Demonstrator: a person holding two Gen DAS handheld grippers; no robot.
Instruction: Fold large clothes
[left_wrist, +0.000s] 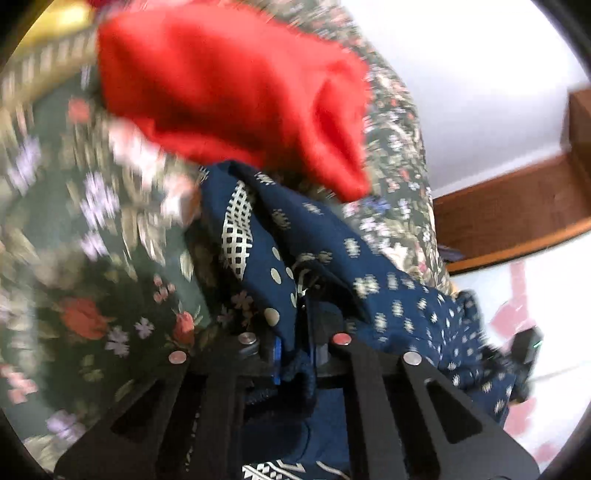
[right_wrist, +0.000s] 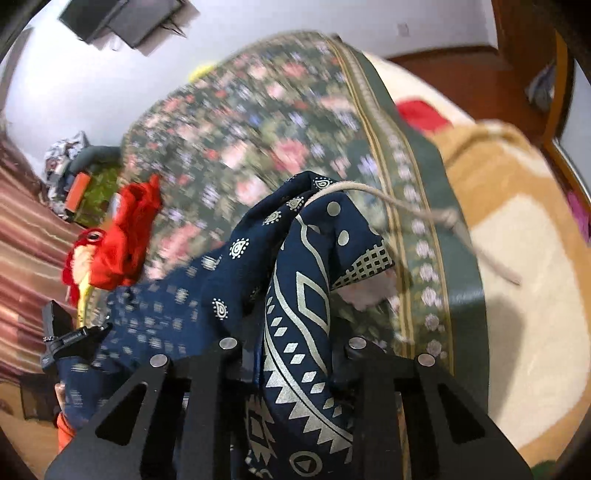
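Left gripper (left_wrist: 295, 354) and right gripper (right_wrist: 295, 363) each clamped tight on a bunch of the navy printed garment (right_wrist: 295, 302), which hangs between them above the floral bedspread (left_wrist: 74, 258); red garment (left_wrist: 229, 88) lies on the bedspread just beyond, drawstring (right_wrist: 406, 206) trailing loose.

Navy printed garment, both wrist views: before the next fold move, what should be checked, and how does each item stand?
1. Left gripper shut on navy printed garment: ok.
2. Right gripper shut on it: ok.
3. Garment spread flat between the grippers: not ok, bunched.
4. Drawstring tucked away: not ok, trailing loose.
5. Red garment clear of the floral bedspread landing area: cannot tell.
6. Images sharp enough to judge edges: not ok, motion blur.
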